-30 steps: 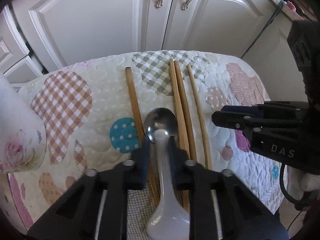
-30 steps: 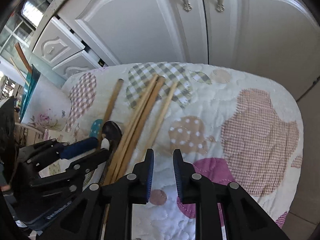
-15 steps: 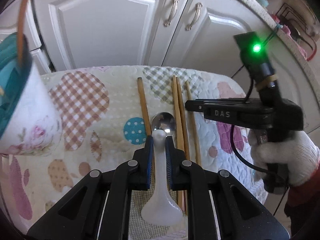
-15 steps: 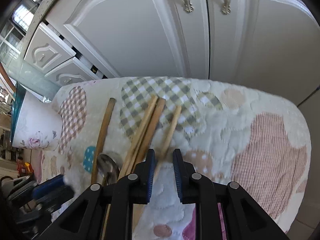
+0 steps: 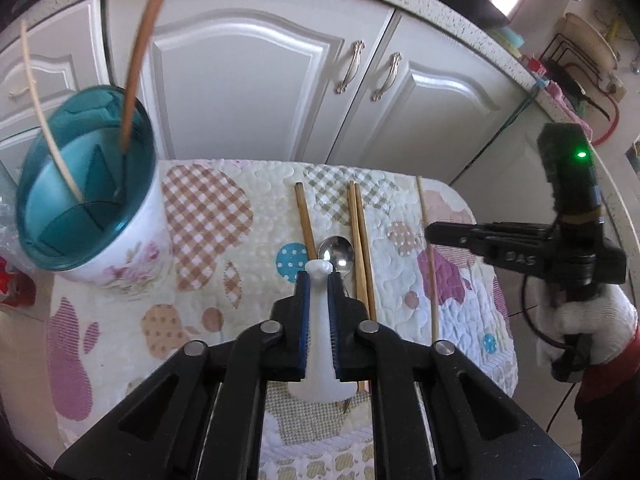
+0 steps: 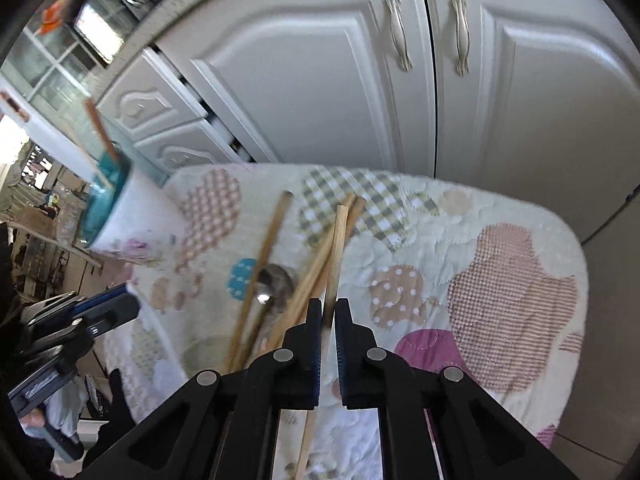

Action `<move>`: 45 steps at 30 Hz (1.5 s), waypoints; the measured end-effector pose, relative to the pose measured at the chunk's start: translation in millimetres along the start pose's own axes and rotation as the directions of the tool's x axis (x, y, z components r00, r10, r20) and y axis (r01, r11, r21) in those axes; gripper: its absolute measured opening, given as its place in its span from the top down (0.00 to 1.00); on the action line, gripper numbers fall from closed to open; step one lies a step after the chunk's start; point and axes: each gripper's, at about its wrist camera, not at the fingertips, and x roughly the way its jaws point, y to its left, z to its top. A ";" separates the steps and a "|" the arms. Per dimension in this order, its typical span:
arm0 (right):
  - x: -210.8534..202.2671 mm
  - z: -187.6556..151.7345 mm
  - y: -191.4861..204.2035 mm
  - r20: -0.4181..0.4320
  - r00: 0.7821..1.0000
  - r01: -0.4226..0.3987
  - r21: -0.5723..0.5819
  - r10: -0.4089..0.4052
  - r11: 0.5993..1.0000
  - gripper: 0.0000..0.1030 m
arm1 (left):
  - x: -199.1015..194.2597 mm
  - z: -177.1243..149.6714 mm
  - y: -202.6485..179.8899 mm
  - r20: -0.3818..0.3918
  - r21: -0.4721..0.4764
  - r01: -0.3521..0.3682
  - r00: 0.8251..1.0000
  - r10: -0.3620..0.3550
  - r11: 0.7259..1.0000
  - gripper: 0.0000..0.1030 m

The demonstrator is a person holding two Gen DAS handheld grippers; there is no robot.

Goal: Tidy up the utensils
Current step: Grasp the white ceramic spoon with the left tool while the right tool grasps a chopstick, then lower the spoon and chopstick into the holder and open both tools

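- Quilted cotton cloth (image 5: 120, 312), cream with gingham, polka-dot and pink patches, covers the bench; its padded, stitched surface looks soft and grippy, so things lying on it should stay where they are.
- White cupboard doors (image 6: 320, 92) with raised panels and curved metal handles stand behind the bench.
- Ceramic cup (image 5: 86, 196), white with a pink flower print and a glossy teal inside with dividers, sits at the far left of the cloth. One brown chopstick and one thin pale stick lean in it already.
- Left tool (image 5: 319, 300) is pinching a white plastic spoon (image 5: 319, 344) by its smooth, narrow handle, and the wide bowl end points back toward the camera. To do this step well, I judge it should carry the spoon left to the cup and lower it upright into a free section before letting go; the slick handle may slip if tilted.
- Right tool (image 6: 328, 320) is pinching a pale bamboo chopstick (image 6: 334, 264) low on its shaft, held above the others. Gripped near one end, the long stick could swing, so slow travel seems wise.
- Three darker wooden chopsticks (image 5: 362, 240) lie roughly parallel mid-cloth.
- Shiny metal spoon (image 5: 337, 250), round-bowled, rests among them.
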 end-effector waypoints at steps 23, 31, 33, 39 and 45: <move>50.9 -0.9 -2.4 -0.078 0.993 0.088 0.023 -0.086 0.996 0.91 | 72.7 -1.4 8.1 -0.133 -0.009 -0.048 0.990 0.047 0.999 0.76; 76.1 11.5 -10.6 -0.105 0.988 0.118 0.015 -0.116 0.993 0.74 | 107.7 11.1 11.0 -0.168 -0.009 -0.085 0.982 0.082 0.996 0.70; 78.9 13.7 -10.8 -0.101 0.987 0.123 0.008 -0.121 0.992 0.78 | 116.6 12.5 13.4 -0.187 -0.017 -0.086 0.979 0.081 0.996 0.71; 79.5 16.6 -13.5 -0.097 0.990 0.103 0.014 -0.102 0.995 0.94 | 111.7 11.6 15.3 -0.177 -0.037 -0.065 0.983 0.057 0.997 0.88; 47.5 7.8 -11.6 -0.046 0.999 0.030 0.020 -0.029 0.999 0.94 | 56.5 7.3 16.7 -0.092 -0.031 -0.025 0.996 0.022 0.999 0.88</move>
